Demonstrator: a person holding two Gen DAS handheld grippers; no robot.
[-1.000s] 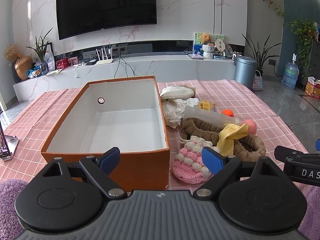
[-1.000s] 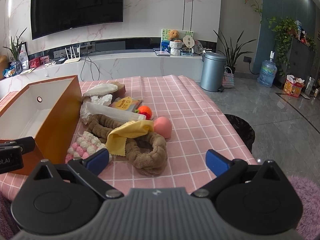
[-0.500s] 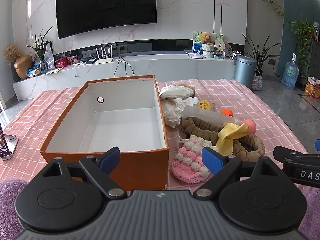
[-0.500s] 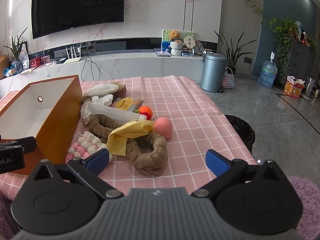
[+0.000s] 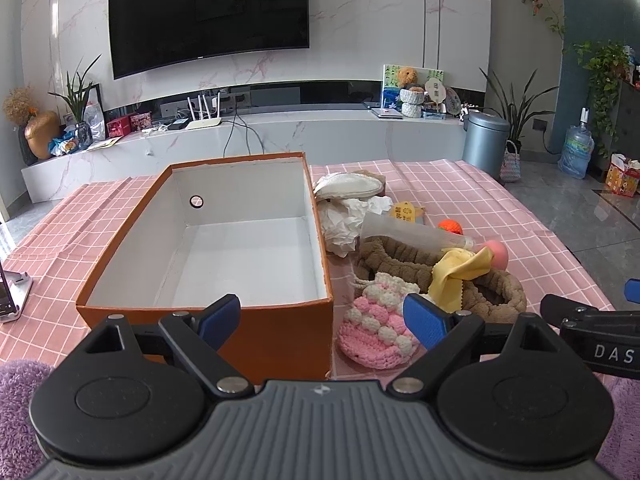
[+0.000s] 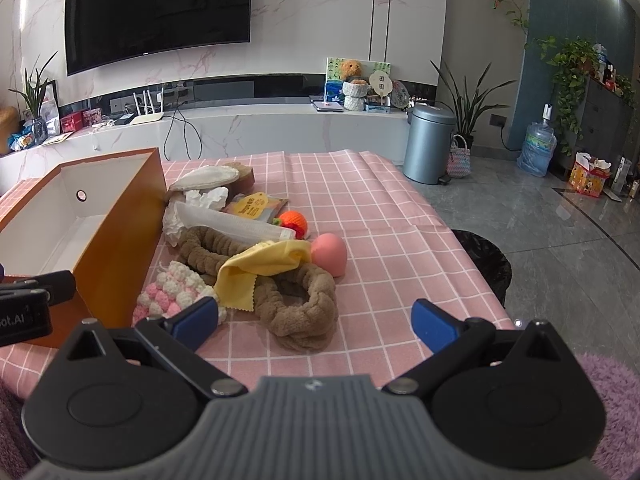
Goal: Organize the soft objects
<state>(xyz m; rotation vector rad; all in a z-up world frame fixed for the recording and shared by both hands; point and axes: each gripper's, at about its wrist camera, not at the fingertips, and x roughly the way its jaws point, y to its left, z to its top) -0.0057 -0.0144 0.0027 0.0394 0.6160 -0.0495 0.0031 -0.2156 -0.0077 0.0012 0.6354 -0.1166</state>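
An empty orange box [image 5: 120, 236] with a white inside stands on the pink checked tablecloth [image 6: 360, 208]; it also shows at the left of the right wrist view [image 6: 120, 248]. Right of it lie a pink-and-white crocheted pouch [image 5: 372, 332], a brown plush headband [image 6: 296, 304], a yellow cloth [image 6: 256, 268], a pink egg-shaped toy [image 6: 330, 254], an orange ball [image 6: 294, 222], white tissue [image 5: 340, 220] and a clear tube [image 5: 408, 232]. My left gripper [image 5: 322, 318] is open and empty, just before the box's near wall. My right gripper [image 6: 316, 320] is open and empty, before the headband.
A yellow-labelled packet [image 6: 252, 208] and a white pad [image 6: 208, 178] lie behind the pile. A phone stand [image 5: 12, 300] is at the table's left edge. A black bin [image 6: 484, 260] stands on the floor past the table's right edge. Purple fluffy fabric [image 6: 608, 380] is near me.
Almost nothing has moved. Both grippers have stayed open and held nearly still; the views have shifted only slightly.
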